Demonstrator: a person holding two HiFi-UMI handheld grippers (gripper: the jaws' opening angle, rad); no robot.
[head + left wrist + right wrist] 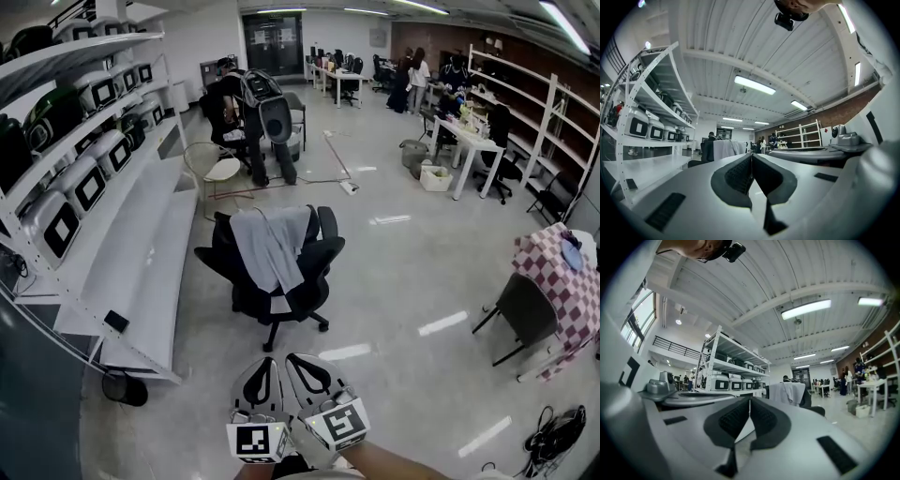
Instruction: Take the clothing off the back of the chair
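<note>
Head view: grey clothing (270,246) hangs draped over the back of a black office chair (319,261) out on the open floor, well apart from both grippers. The left gripper (265,364) and right gripper (296,360) sit side by side at the bottom edge, each clenched on nothing. White shelving (141,277) at the left holds rows of white units with dark square windows (89,187).

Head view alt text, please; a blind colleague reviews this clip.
A grey garment hangs over the back of a black chair on an open workshop floor. The left gripper and right gripper sit shut and empty at the bottom edge, well short of the chair. White shelves line the left side.
</note>
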